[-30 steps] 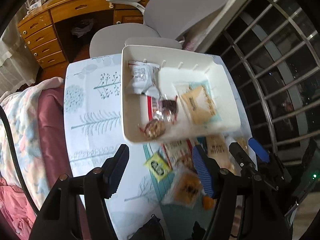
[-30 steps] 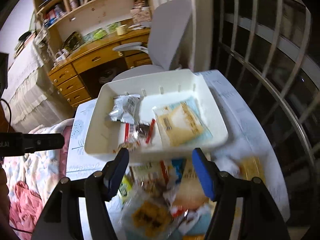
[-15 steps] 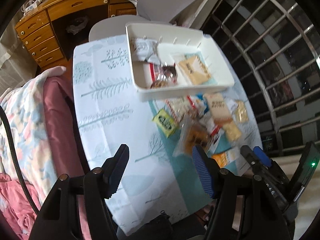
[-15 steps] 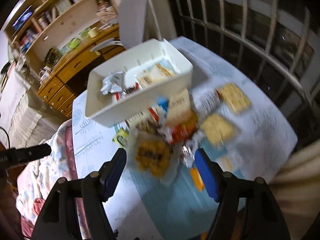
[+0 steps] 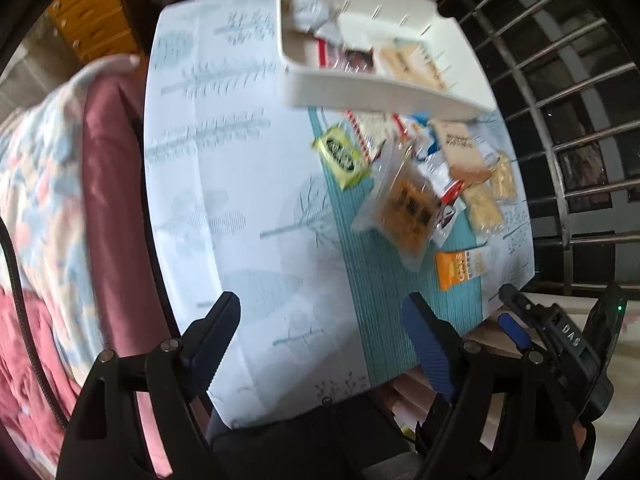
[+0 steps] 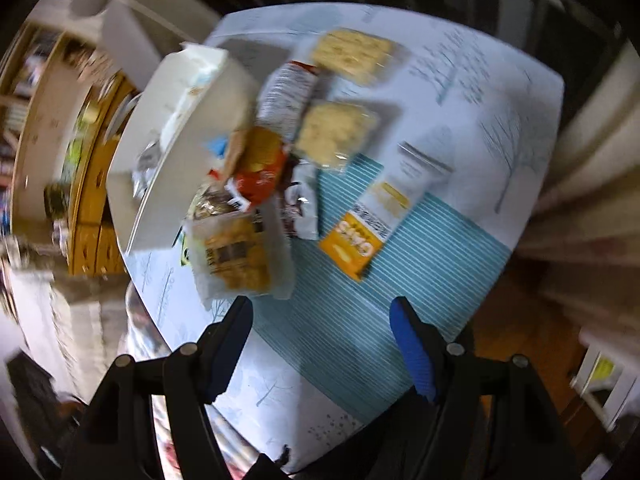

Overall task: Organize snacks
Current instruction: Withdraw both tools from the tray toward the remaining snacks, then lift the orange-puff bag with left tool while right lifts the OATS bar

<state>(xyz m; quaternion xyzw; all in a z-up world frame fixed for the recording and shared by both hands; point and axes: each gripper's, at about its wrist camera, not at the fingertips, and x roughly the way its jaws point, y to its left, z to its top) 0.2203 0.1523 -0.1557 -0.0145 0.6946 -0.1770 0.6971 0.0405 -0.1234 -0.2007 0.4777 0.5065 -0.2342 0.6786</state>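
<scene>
Left wrist view: left gripper (image 5: 320, 324) is hanging over the near part of the tabletop (image 5: 240, 200), its jaws opening with nothing between them but bare cloth.
Left gripper's surroundings: right gripper (image 5: 510, 316) is showing at the lower right of this view, past the tabletop's edge.
Right wrist view: right gripper (image 6: 320, 332) is pointing steeply down over the teal striped mat (image 6: 360, 320), jaws standing apart and released, nothing between them.
Just ahead of the right gripper: clear bag of golden snacks (image 6: 236, 252) is lying just beyond the left fingertip, apart from it; orange packet (image 6: 352, 248) is lying on the mat further to the right.
Loose snacks: they are sitting in a heap on the tabletop between the grippers and the tray, among them a red packet (image 6: 260, 176), a dark and white wrapper (image 6: 300, 204), two packs of pale crackers (image 6: 332, 132) and (image 6: 352, 56), and a yellow-green sachet (image 5: 340, 156) at the heap's left edge.
White tray (image 5: 360, 92): it is sitting at the far end of the tabletop, touching the heap, and is already holding a silver packet (image 5: 308, 12), a tan flat packet (image 5: 412, 64) and a dark wrapped piece between them.
Beside the tabletop: bed with a flowered blanket (image 5: 44, 184) is lying along the left side.
Focus: both views are blurring, so packet print is not readable.
</scene>
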